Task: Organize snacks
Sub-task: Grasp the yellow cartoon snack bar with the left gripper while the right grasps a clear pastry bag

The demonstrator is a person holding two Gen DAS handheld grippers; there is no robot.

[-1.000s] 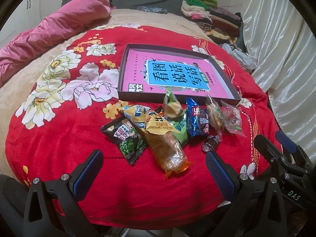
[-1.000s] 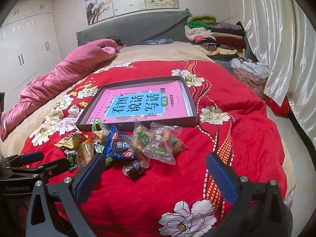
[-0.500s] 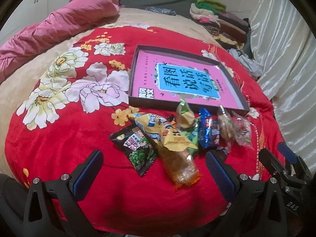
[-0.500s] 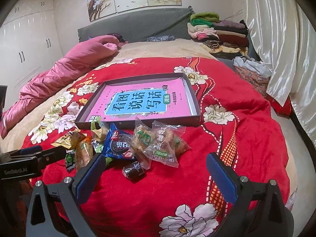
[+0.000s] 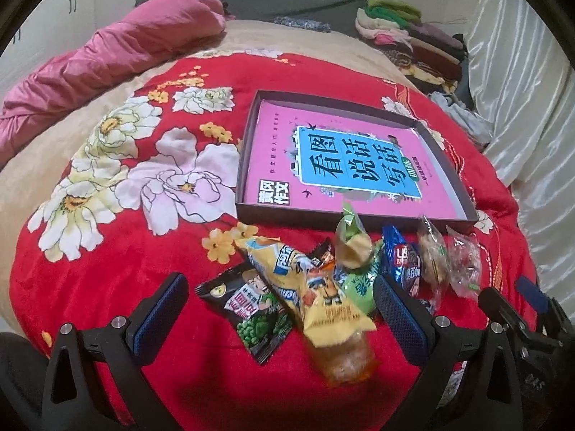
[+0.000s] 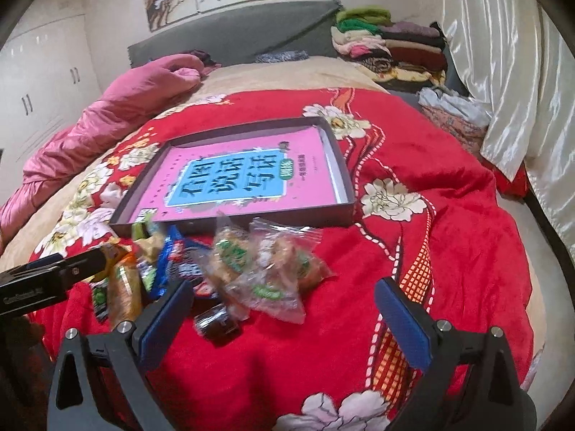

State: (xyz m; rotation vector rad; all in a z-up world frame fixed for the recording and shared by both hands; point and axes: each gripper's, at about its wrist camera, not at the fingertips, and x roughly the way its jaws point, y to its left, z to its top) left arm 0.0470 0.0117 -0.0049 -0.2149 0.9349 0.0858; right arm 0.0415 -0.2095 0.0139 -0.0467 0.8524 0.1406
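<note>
The orange packet is half covered by the yellow packet. The green packet is partly hidden behind the left gripper's finger. In the right wrist view, the snack pile is blurred, and its print cannot be read.

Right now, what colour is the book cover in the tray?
Pink, with a blue title panel; clearest in the left wrist view.

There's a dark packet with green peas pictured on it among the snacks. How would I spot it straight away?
Start at the shallow dark tray with the pink book on the red flowered blanket. A heap of snacks lies just in front of it. The pea packet is at the heap's left end, flat on the blanket beside a yellow bag: the only black wrapper with a cartoon figure.
</note>
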